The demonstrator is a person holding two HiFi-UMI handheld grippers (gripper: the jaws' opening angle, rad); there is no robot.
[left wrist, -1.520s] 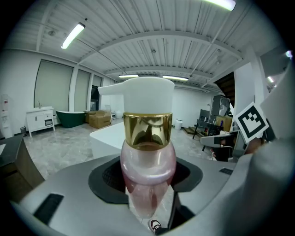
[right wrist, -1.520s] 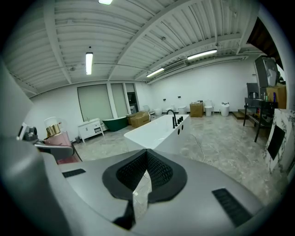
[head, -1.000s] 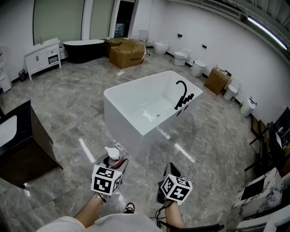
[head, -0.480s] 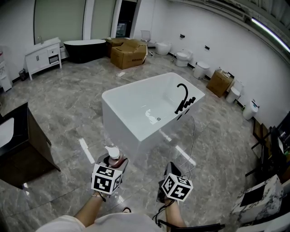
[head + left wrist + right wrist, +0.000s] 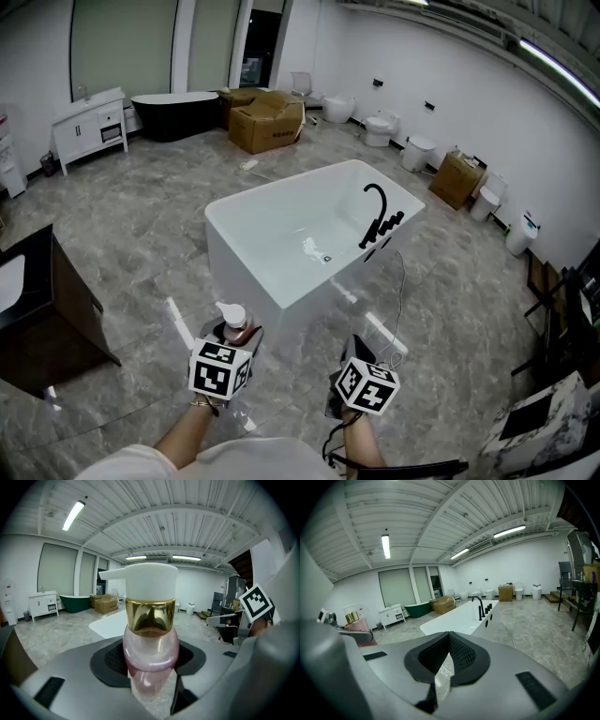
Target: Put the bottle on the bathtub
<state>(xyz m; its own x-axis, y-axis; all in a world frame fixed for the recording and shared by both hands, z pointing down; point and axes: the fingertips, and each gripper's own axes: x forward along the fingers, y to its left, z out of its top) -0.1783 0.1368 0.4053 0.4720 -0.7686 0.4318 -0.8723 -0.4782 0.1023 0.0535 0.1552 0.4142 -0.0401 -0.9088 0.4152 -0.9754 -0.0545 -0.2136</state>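
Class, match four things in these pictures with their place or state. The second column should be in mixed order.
1. pump bottle
2. faucet
3. cardboard box
4. right gripper

A. black, on the edge of the bathtub
B. shut, nothing between the jaws
C. clamped in the left gripper
D. on the floor beyond the bathtub

Pairs: 1-C, 2-A, 3-D, 4-B

Head downward, gripper views seemingly level, bathtub (image 5: 246, 272) shared

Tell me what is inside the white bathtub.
The white bathtub looks empty: bare basin, only a small drain on its floor. Its near wall hides the nearest strip of the floor.
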